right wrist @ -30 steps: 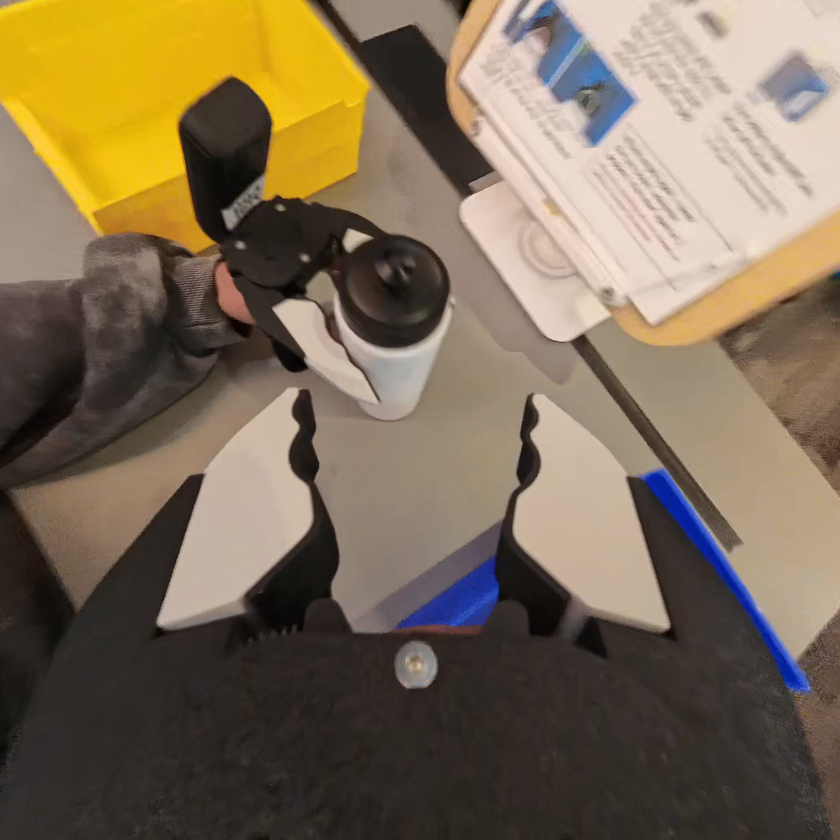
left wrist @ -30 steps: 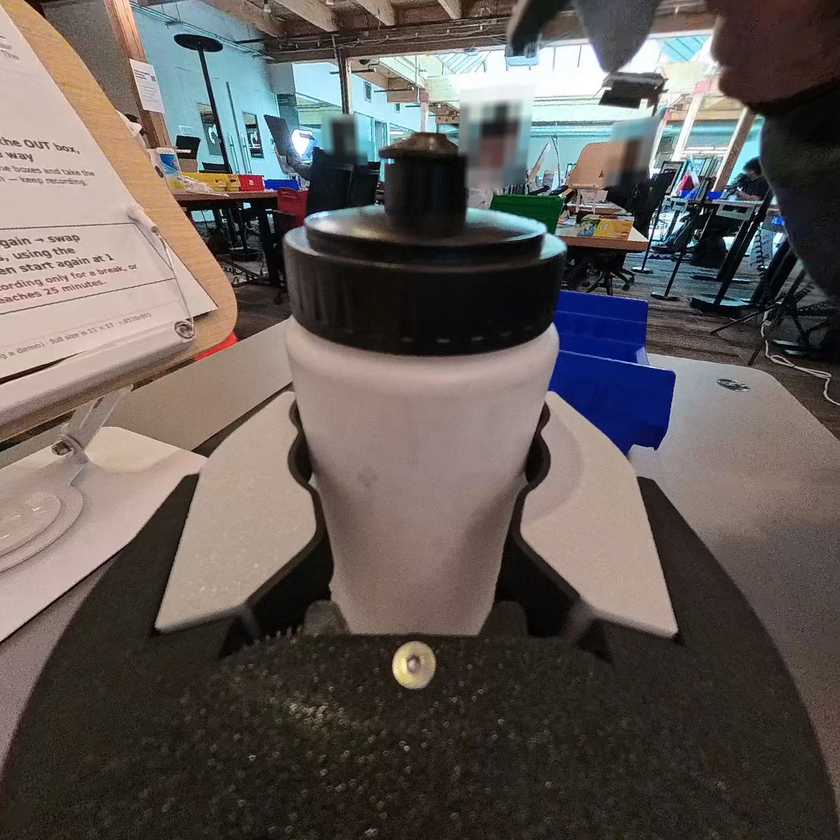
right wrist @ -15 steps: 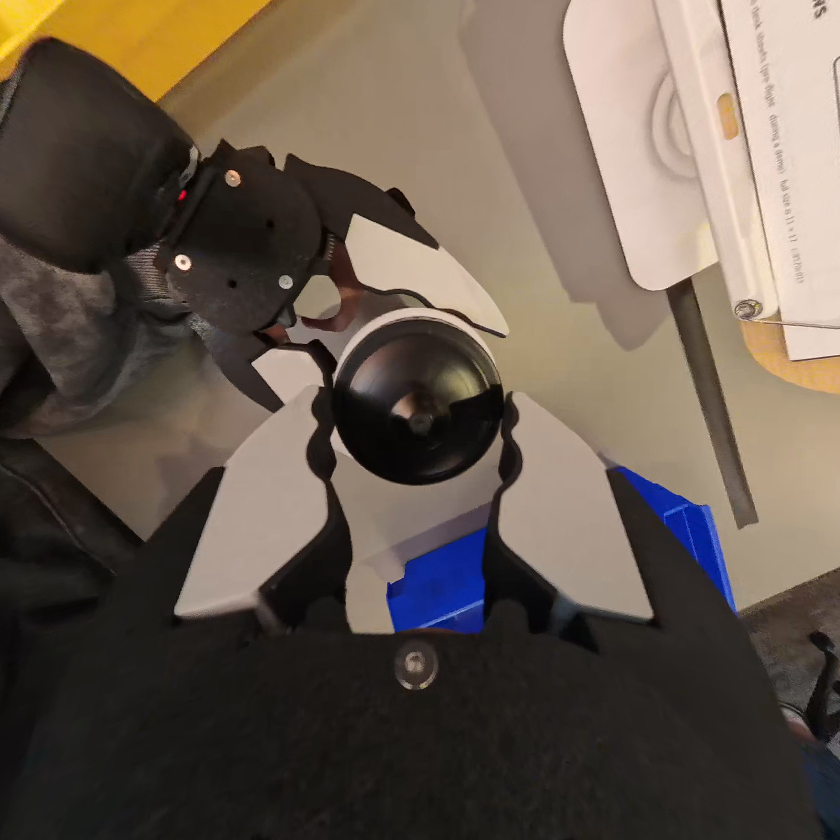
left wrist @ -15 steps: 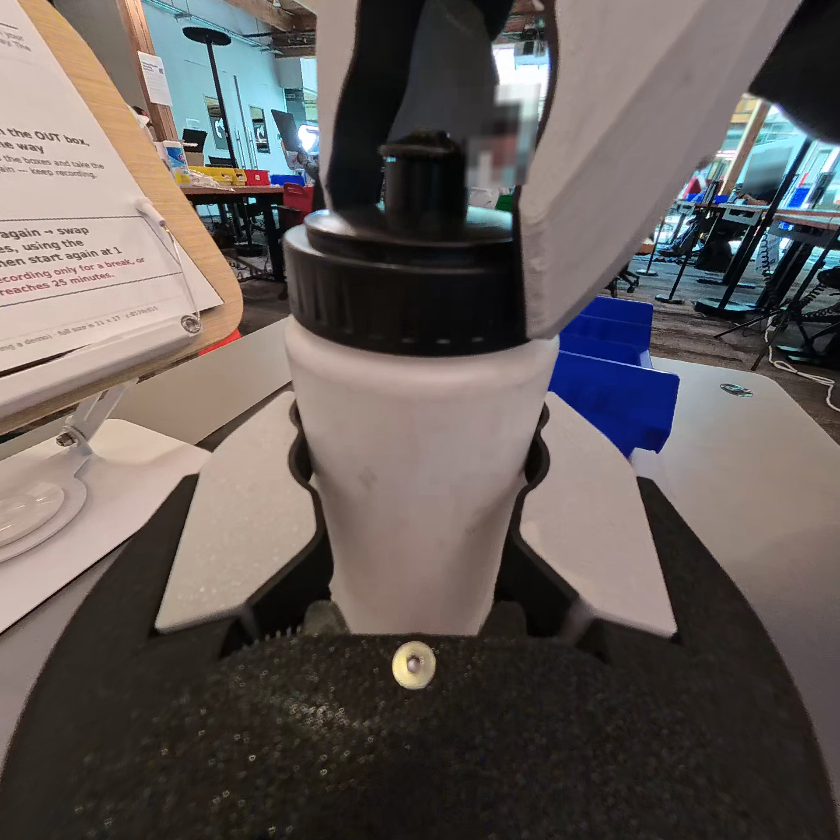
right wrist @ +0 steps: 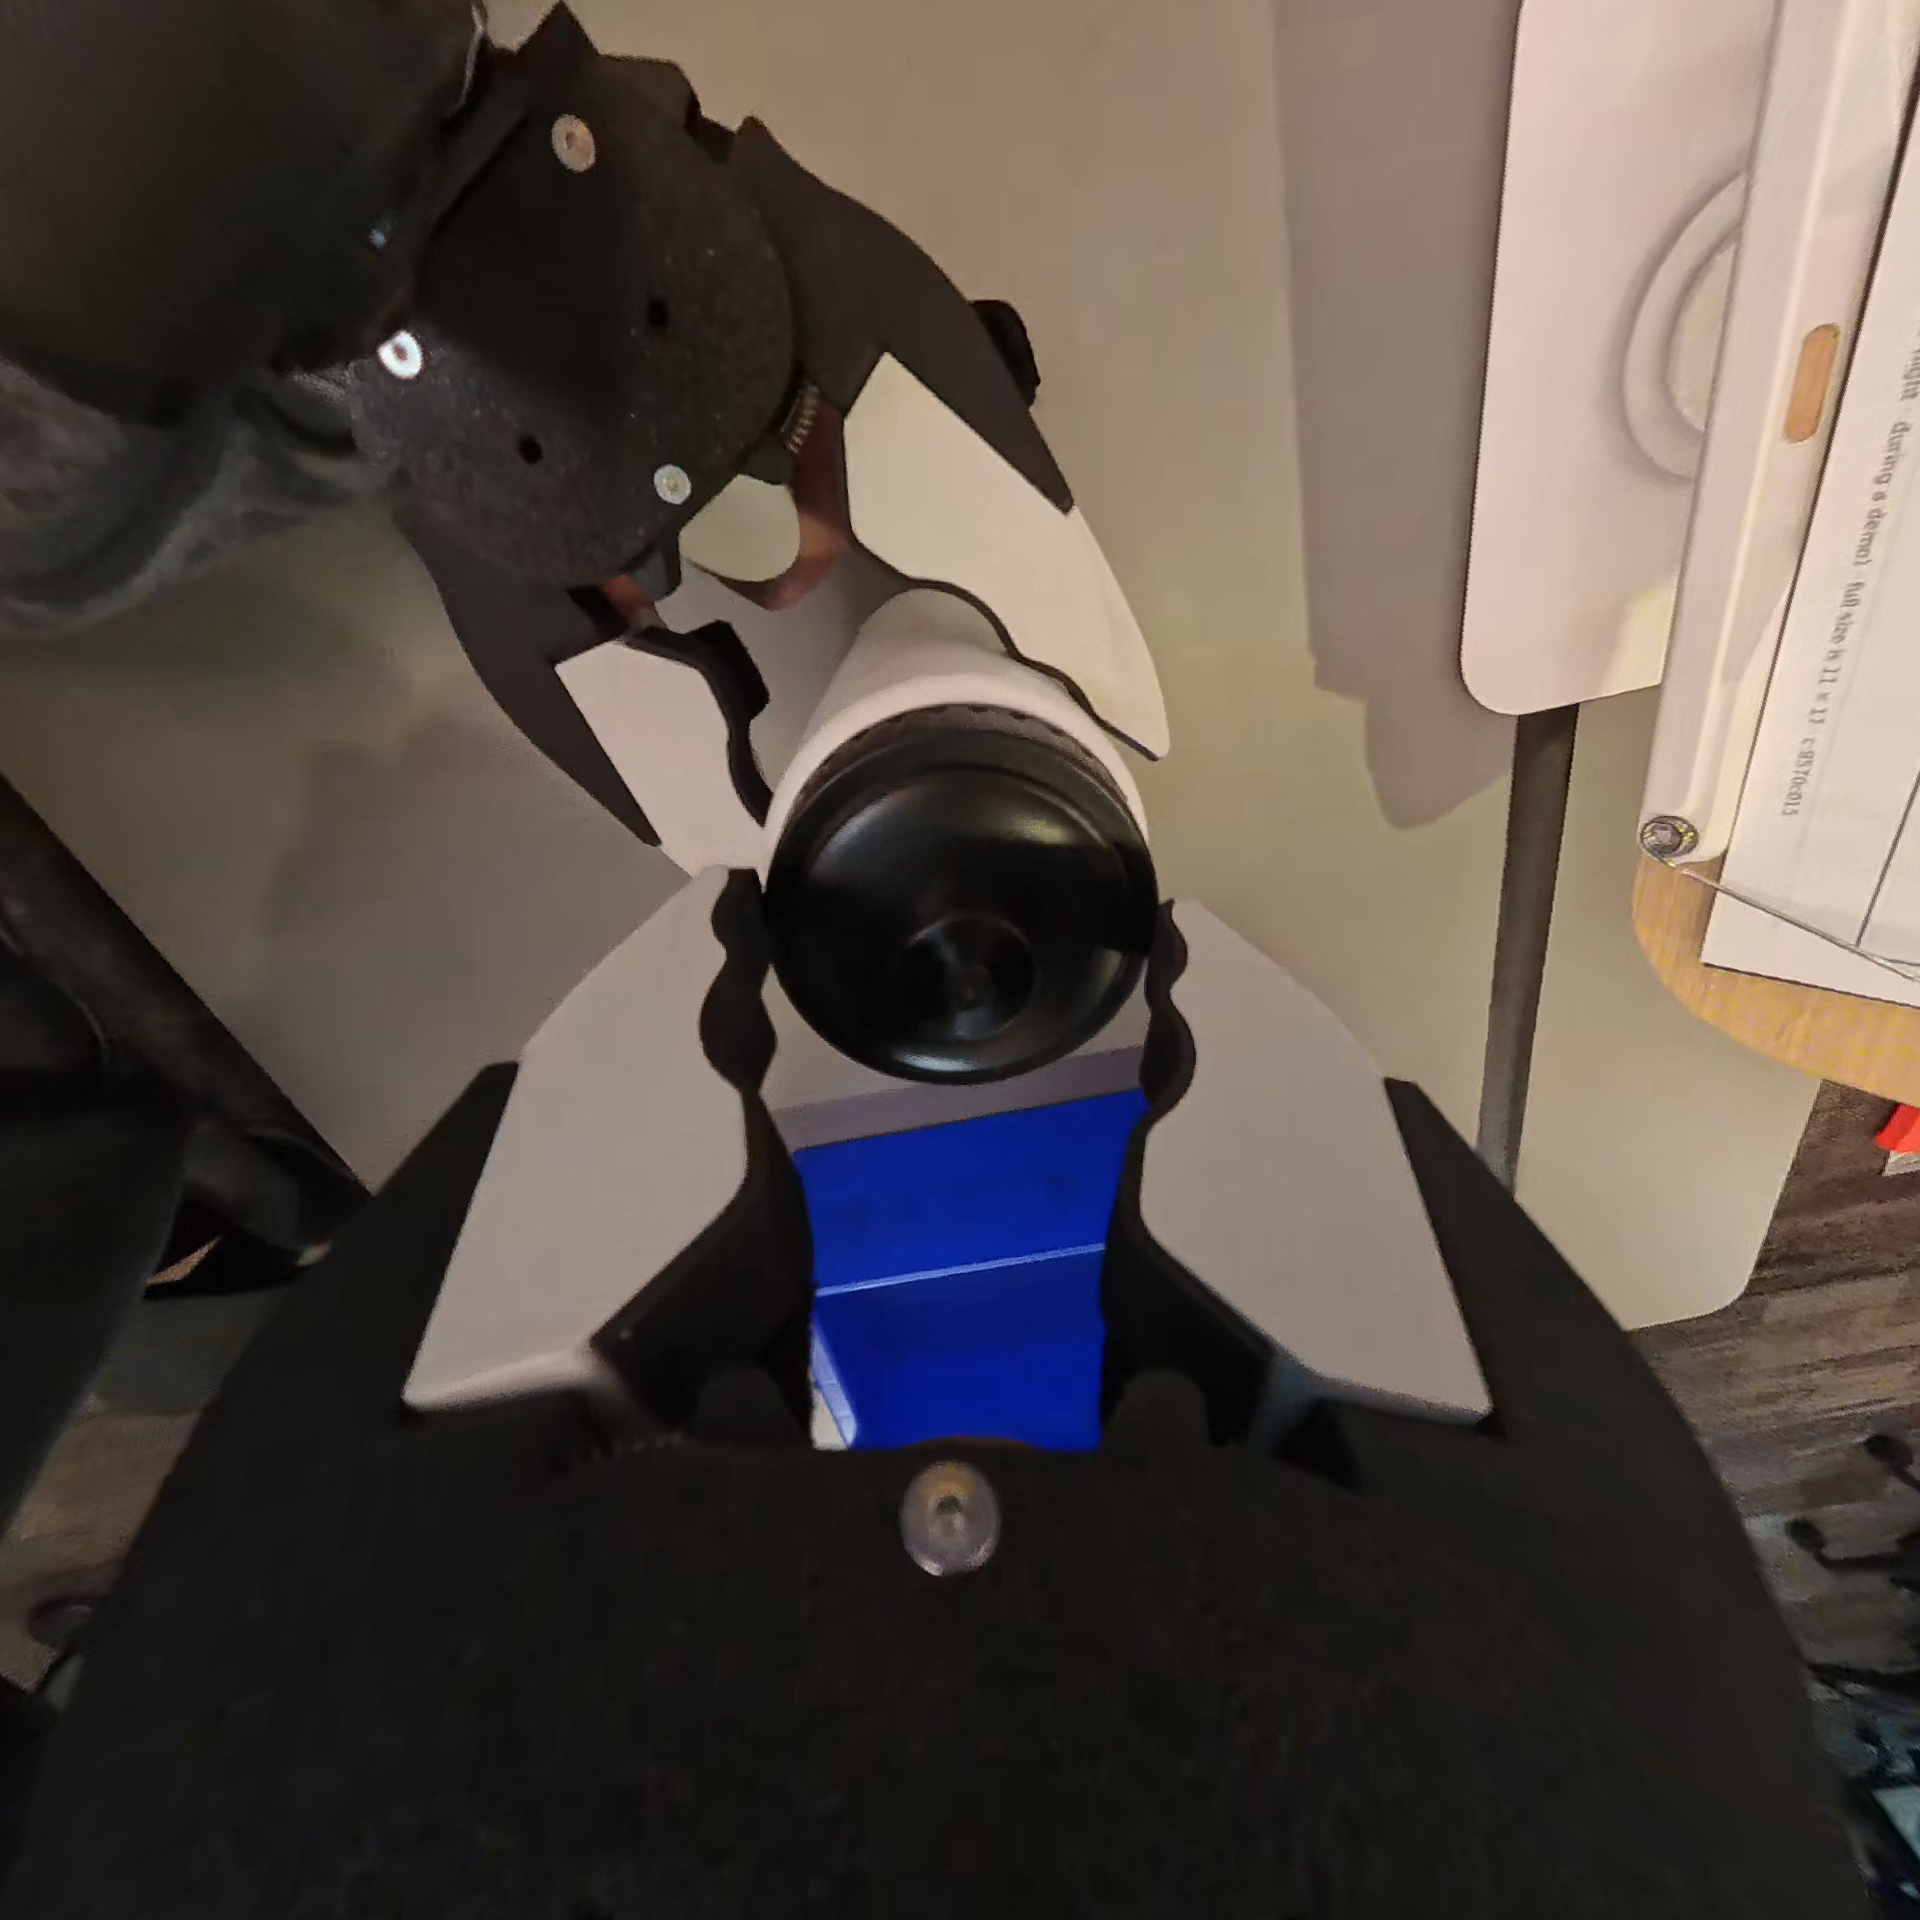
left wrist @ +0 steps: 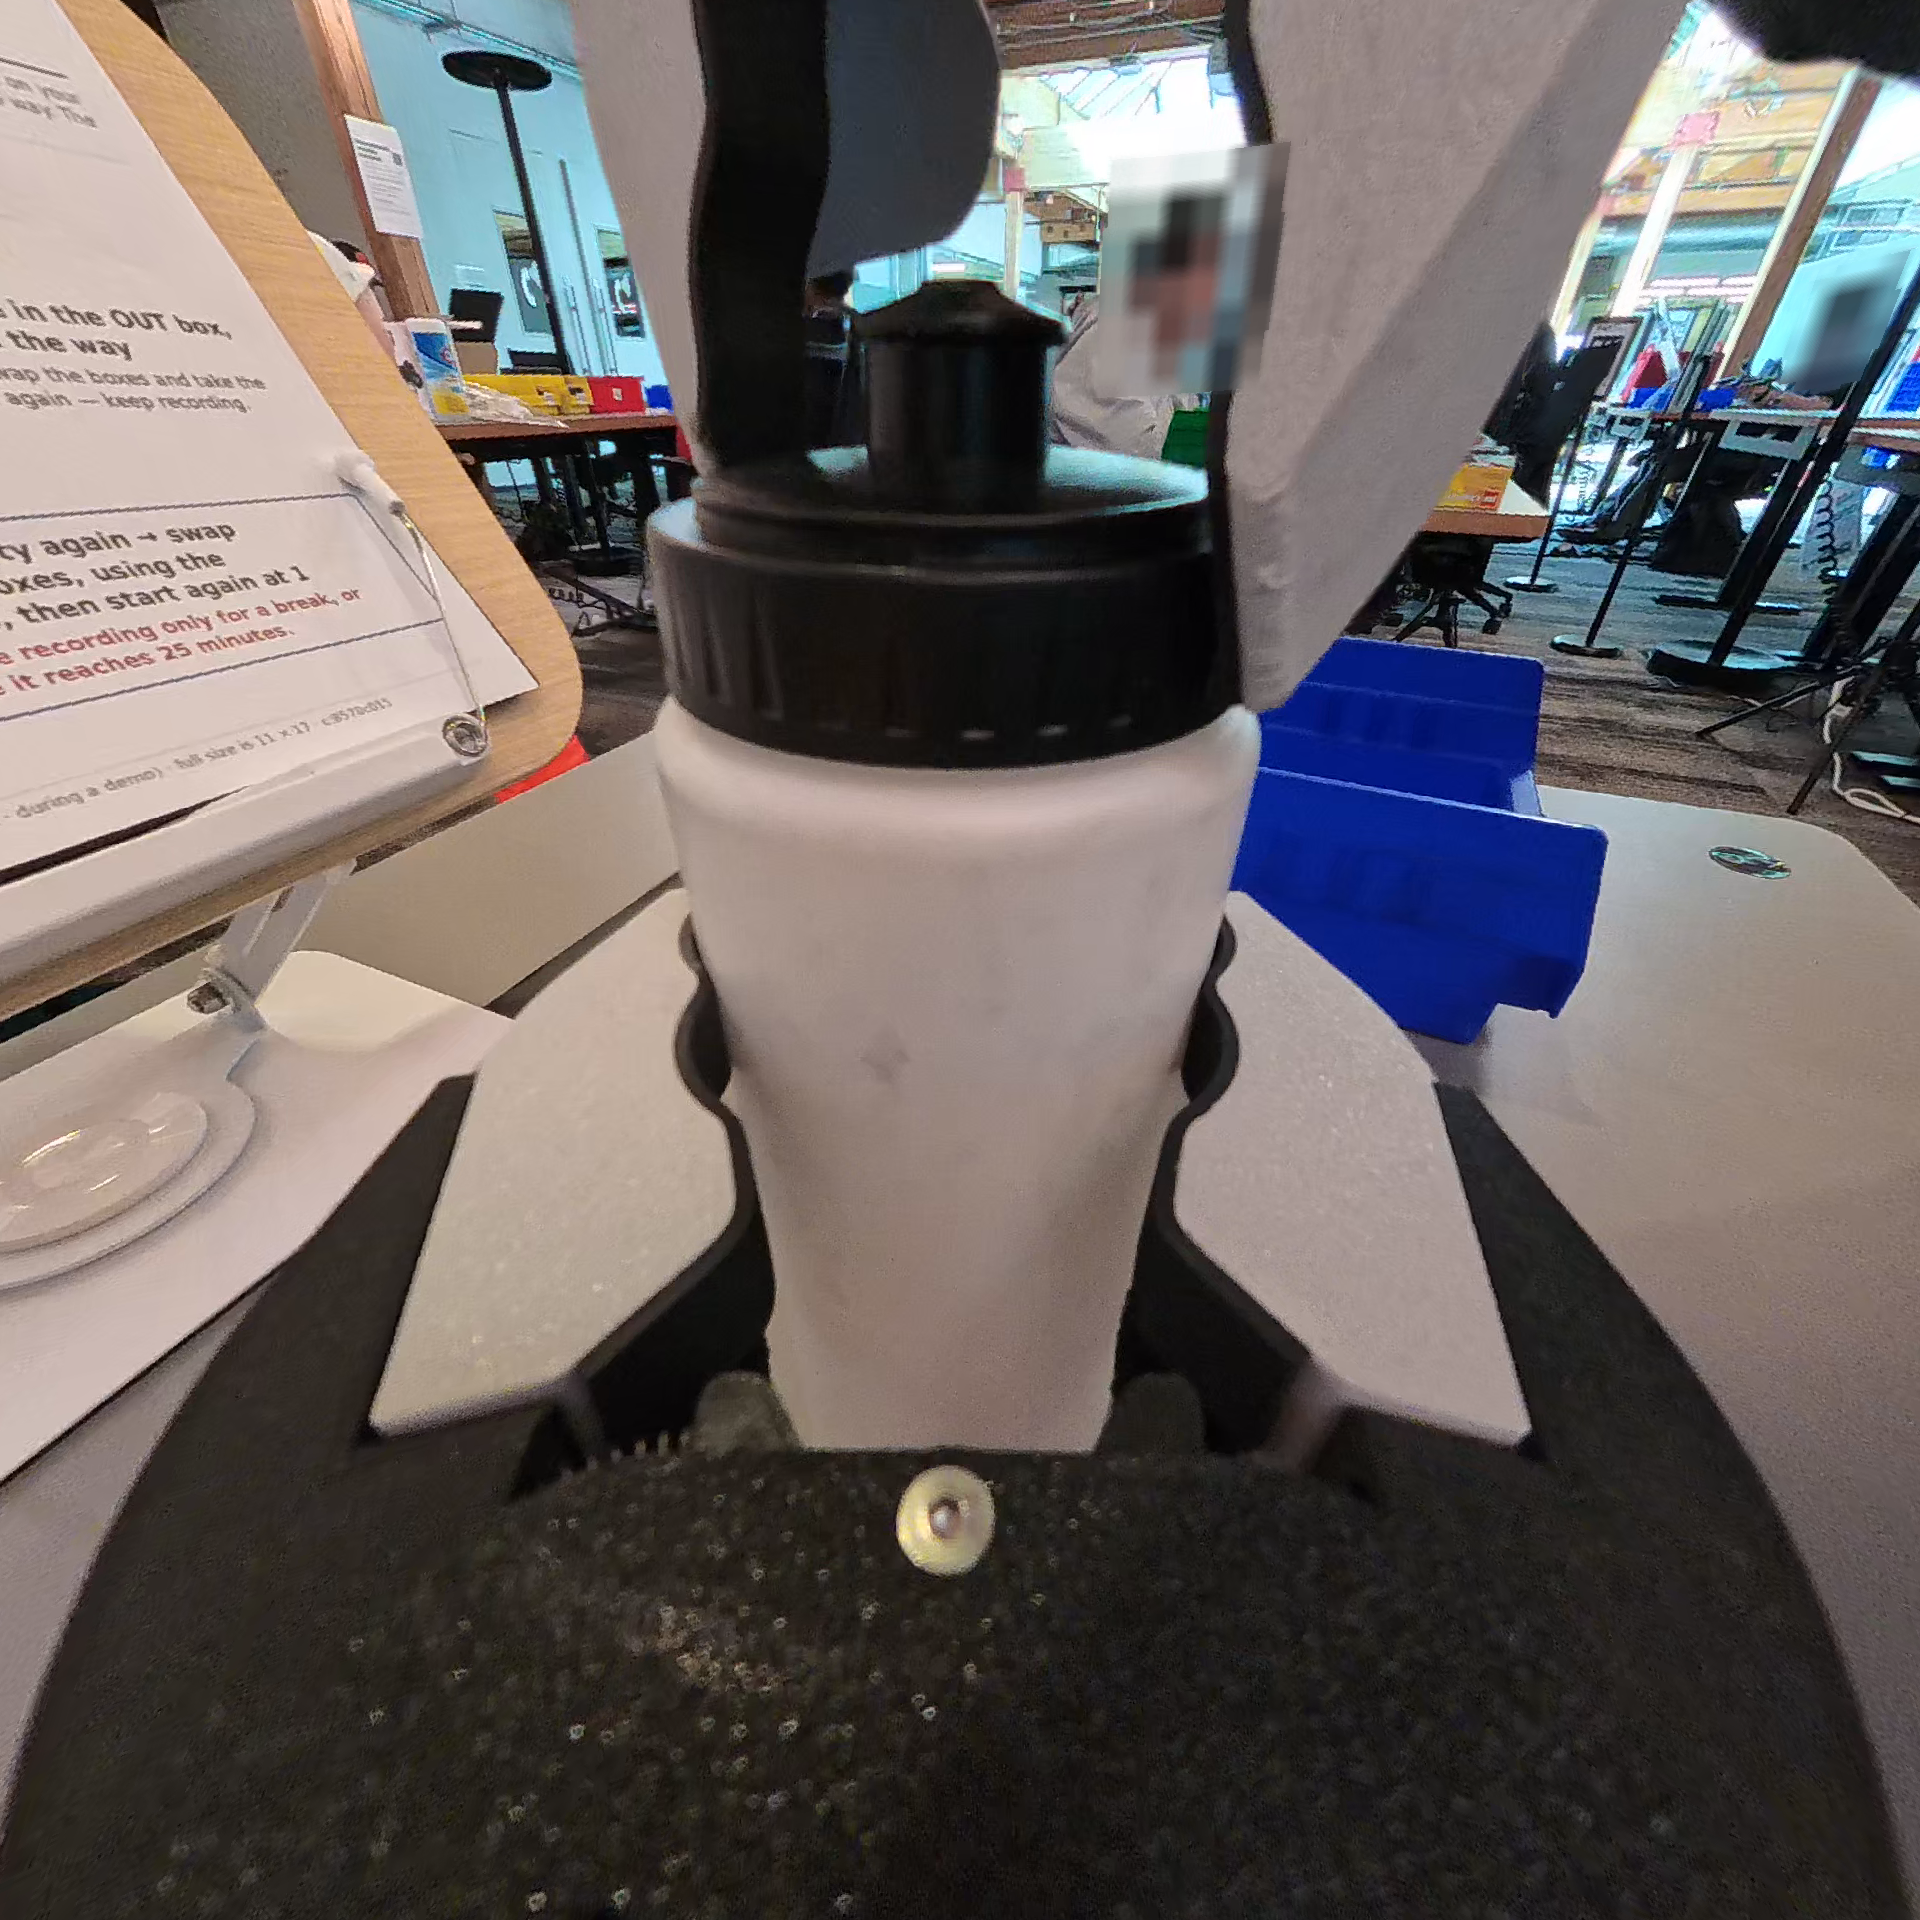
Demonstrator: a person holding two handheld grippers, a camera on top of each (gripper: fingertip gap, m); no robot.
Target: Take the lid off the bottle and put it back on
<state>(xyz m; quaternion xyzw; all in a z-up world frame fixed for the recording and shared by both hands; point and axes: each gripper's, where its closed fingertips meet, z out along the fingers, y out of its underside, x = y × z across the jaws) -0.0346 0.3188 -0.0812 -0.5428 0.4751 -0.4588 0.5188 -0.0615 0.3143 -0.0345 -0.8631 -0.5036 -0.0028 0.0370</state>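
Observation:
A white bottle [left wrist: 956, 1039] with a black screw lid [left wrist: 935, 644] and spout stands upright on the grey table [left wrist: 1714, 1091]. My left gripper [left wrist: 956, 935] is shut on the bottle's body, one finger on each side. My right gripper [right wrist: 951, 925] comes down from above, and its two fingers press both sides of the lid [right wrist: 956, 935]. One of its fingers [left wrist: 1403, 312] covers the lid's right edge in the left wrist view. The left gripper [right wrist: 904, 769] also shows in the right wrist view, clamped on the bottle body [right wrist: 914, 665].
A blue bin [left wrist: 1403, 852] sits just behind the bottle, also seen under the lid in the right wrist view [right wrist: 956, 1247]. A wooden document stand with papers [left wrist: 208, 520] and its white base [right wrist: 1621, 416] stand at the left. A grey sleeve [right wrist: 104, 499] holds the left gripper.
My right gripper came down from well above the bottle, lowered over the lid and narrowed until its fingers touch both sides. The left gripper and bottle stayed in place.

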